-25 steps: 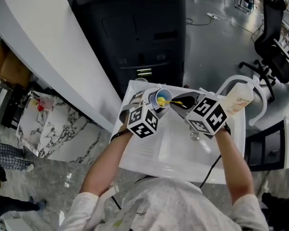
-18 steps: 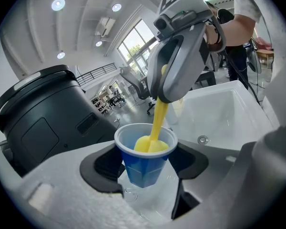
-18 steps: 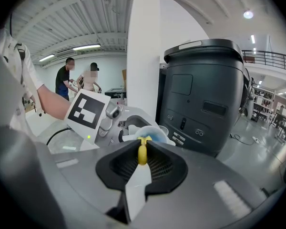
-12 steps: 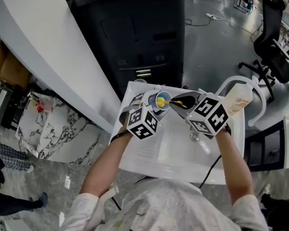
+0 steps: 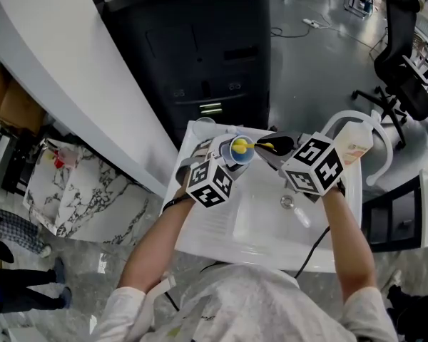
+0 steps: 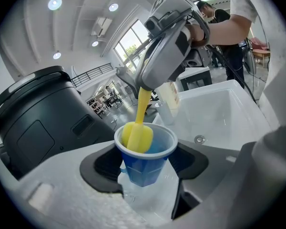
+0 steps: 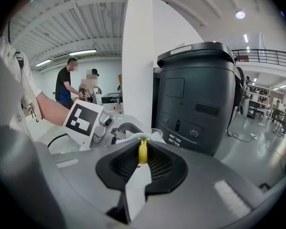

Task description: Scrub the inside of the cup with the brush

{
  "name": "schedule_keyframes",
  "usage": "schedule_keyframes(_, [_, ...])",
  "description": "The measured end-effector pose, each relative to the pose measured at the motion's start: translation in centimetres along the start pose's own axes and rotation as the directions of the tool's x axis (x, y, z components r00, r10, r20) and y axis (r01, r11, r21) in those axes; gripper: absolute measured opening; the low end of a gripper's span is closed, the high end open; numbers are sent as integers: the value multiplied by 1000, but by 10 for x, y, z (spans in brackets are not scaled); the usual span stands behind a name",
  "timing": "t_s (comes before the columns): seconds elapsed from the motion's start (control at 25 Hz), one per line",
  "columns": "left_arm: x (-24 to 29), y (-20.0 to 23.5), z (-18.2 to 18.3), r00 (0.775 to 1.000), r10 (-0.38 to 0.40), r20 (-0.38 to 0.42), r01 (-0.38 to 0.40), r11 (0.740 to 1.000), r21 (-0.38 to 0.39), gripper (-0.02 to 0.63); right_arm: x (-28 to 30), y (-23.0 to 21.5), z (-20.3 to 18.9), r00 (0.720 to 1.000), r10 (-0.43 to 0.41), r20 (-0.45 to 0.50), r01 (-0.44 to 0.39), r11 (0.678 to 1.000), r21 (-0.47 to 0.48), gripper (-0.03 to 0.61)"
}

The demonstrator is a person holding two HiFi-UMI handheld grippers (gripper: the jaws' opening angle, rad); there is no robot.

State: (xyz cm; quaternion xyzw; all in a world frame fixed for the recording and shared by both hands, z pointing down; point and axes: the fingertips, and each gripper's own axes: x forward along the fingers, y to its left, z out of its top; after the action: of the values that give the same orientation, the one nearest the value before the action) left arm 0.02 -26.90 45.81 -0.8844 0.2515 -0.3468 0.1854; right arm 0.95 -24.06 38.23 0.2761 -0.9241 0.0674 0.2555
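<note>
- Between the jaws of my left gripper sits the blue plastic cup, clamped.
- My right gripper pinches the yellow sponge brush by its handle, head inside the cup.
- Both hover over the white sink.

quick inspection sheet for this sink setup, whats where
surface: white sink, drain in its basin
job's things: blue cup with the yellow brush head inside it
clutter: bottle on the sink's right rim
grippers: left gripper shut on the cup; right gripper shut on the brush handle
cables: black cable hanging below the right gripper; second cable on the floor
surroundings: black bin behind the sink, office chair, people in the background
</note>
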Motion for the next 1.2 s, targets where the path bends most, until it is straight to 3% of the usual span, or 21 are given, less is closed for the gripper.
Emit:
schedule_keyframes(0.56, [-1,6,6,1000,25,18,-25,1000,-10,302,-9,-13,-10,999,-29,-13,30,999,32,35])
schedule_keyframes(1.2, [0,10,-1,999,36,1,-36,999,-38,302,-4,5,-17,1000,11,-29,-10,999,45,35])
